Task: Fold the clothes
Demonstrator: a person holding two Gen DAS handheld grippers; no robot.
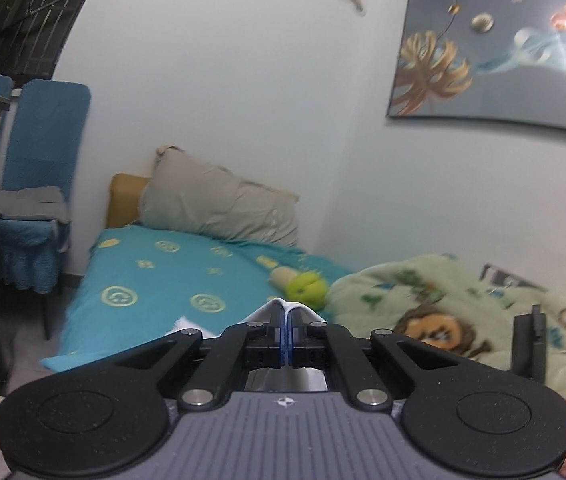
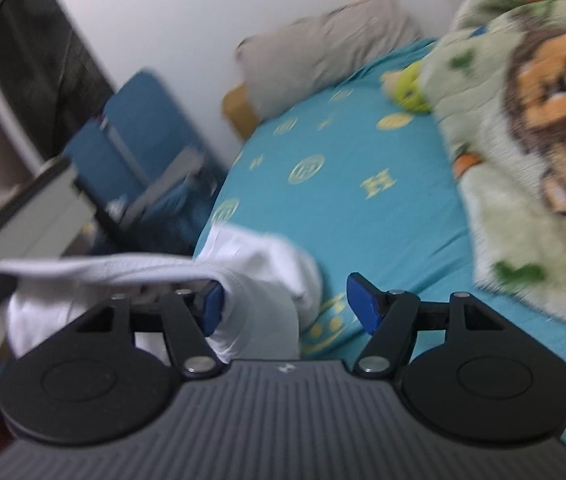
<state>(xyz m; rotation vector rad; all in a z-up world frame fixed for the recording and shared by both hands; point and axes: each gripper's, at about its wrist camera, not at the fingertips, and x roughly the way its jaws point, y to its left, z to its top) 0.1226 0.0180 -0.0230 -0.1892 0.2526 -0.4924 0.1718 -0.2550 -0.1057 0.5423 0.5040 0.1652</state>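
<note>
A white garment (image 2: 259, 260) lies bunched at the near edge of the bed's teal sheet (image 2: 347, 160). My left gripper (image 1: 286, 314) is shut on a fold of the white garment (image 1: 283, 303), which peeks out over its blue pads and is lifted off the sheet. In the right wrist view a band of the cloth stretches away to the left. My right gripper (image 2: 288, 306) stands open, wide apart. The garment bulges against its left pad (image 2: 213, 306), while the right pad (image 2: 363, 306) is bare over the sheet.
A green fleece blanket with a lion print (image 1: 443, 312) covers the bed's right side. A green plush toy (image 1: 307, 286) lies beside it and a beige pillow (image 1: 219, 208) at the head. A blue-covered chair (image 1: 39, 184) and a desk edge stand left of the bed.
</note>
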